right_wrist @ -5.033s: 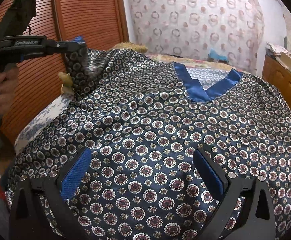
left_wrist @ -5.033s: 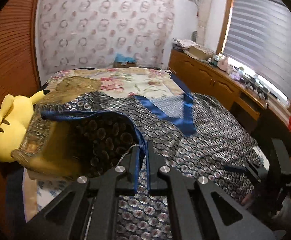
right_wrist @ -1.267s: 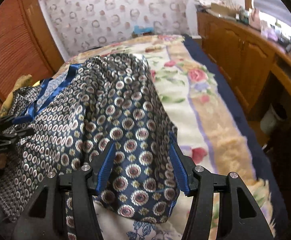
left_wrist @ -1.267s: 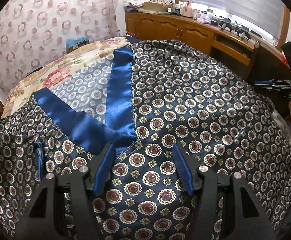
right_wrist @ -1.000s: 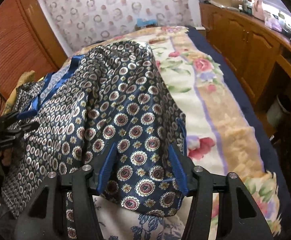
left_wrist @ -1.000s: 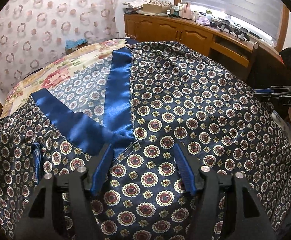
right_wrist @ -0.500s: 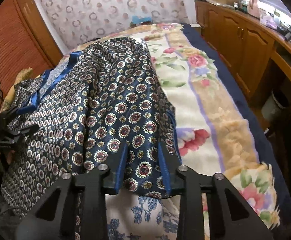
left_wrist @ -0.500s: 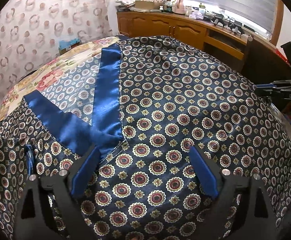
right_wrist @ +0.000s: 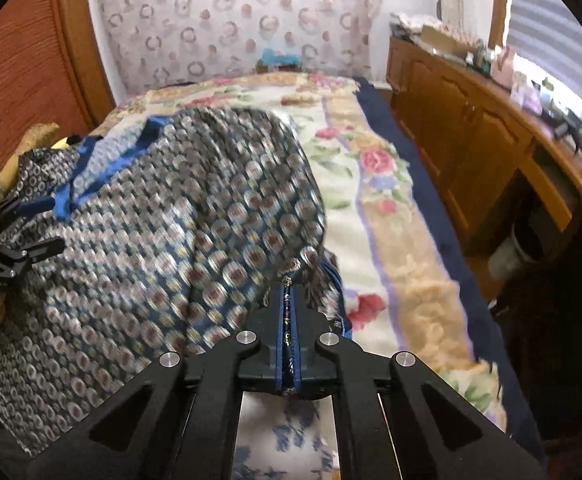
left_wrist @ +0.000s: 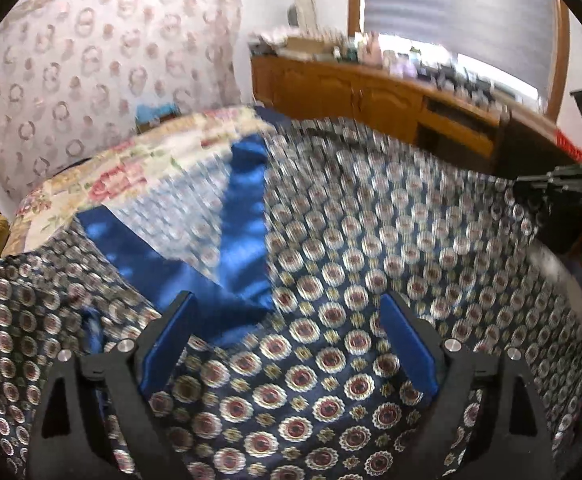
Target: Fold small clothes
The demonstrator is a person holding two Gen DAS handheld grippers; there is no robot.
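a: our left gripper (left_wrist: 287, 344) hovers spread over the garment's (left_wrist: 371, 240) front, just below the blue collar (left_wrist: 243, 208); nothing is between its pads.

b: and our right gripper (right_wrist: 288, 320) pinches the garment's right edge, so it's nearer. the patterned satin lies across the bed (right_wrist: 391, 208).

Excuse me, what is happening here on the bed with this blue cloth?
A person is folding a patterned blue garment spread on the bed, with a handheld gripper in each hand. The right gripper has its jaws shut on the garment's edge. The left gripper hovers over the cloth near the blue collar, jaws open.
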